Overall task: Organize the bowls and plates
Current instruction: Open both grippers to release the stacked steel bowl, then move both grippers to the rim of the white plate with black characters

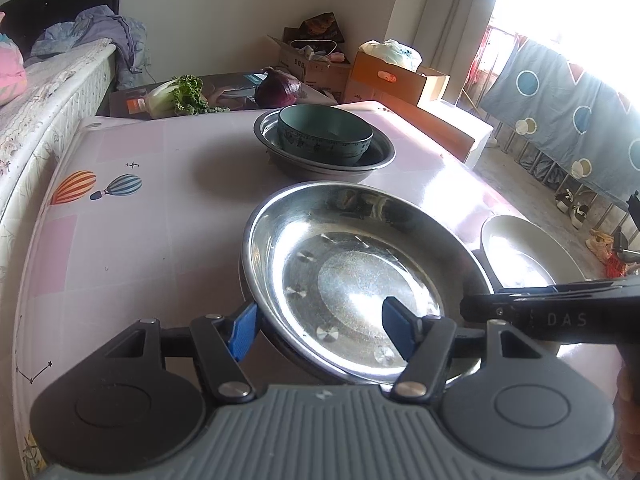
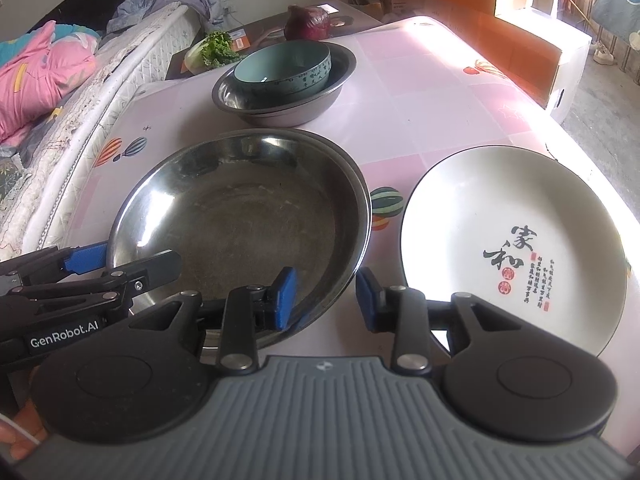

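We have two tongs at the near rim of a steel pan (image 2: 240,216) on the pink desk (image 2: 440,120). The left tongs (image 1: 316,330) straddle the rim, one blue pad outside and one inside the pan, with a gap at each pad, so released. The right tongs (image 2: 326,300) sit at the pan's right edge, one pad inside, one just outside, also clear of the metal and released. Just right of the right tongs lies a white plate (image 2: 512,240) with black lettering, beside the pan but not touching it. Beyond both tongs, farther up the desk, a green bowl (image 2: 284,68) sits nested in a steel basin (image 2: 280,114). We judge the pan has been set down and the white plate is next: the right tongs must shift right, span its rim, clench, then lift it onto a stack
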The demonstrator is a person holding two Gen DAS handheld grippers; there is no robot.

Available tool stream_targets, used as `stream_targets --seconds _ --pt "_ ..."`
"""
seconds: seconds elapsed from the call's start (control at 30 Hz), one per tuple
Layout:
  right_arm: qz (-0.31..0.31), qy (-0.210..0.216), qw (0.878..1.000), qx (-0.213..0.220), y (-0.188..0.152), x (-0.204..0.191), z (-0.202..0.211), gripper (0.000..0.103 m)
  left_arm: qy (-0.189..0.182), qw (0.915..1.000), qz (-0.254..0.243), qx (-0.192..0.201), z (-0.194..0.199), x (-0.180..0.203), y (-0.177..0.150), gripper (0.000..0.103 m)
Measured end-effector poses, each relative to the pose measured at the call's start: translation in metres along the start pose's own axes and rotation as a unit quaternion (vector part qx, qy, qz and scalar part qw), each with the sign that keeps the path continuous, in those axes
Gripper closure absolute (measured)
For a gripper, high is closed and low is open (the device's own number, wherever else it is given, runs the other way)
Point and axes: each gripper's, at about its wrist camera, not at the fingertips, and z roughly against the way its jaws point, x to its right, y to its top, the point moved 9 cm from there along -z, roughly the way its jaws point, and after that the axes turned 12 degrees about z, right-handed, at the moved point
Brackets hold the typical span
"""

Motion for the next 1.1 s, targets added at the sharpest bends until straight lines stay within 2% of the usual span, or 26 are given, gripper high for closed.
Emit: stream_targets --seconds 0.03,0.1,0.33,0.4,0.77,1.1 --pt "-0.001 -0.002 1.0 0.002 0.0 0.0 0.001 0.057 0.0 1.0 0.001 -0.001 0.0 0.0 0.0 0.036" --pt "0.0 -0.005 1.0 0.005 0.0 0.0 0.003 0.051 0.001 1.0 0.004 -0.002 0.0 -0.001 0.0 0.035" --pt "-0.005 -0.008 1.0 0.009 0.0 0.002 0.004 0.041 -0.003 1.0 -0.004 0.006 0.004 0.003 0.001 0.029" --pt "-0.007 -0.007 1.0 0.01 0.0 0.003 0.005 0.039 -0.006 0.9999 -0.01 0.011 0.006 0.007 0.001 0.025" --pt "-0.01 -0.005 1.0 0.023 0.0 0.003 0.014 0.034 0.003 0.9999 -0.007 0.013 0.011 0.006 0.0 0.023" --pt "-0.022 -0.001 0.998 0.058 -0.003 0.013 0.034 0.024 0.021 0.9994 -0.016 0.023 0.024 0.012 -0.003 0.02"
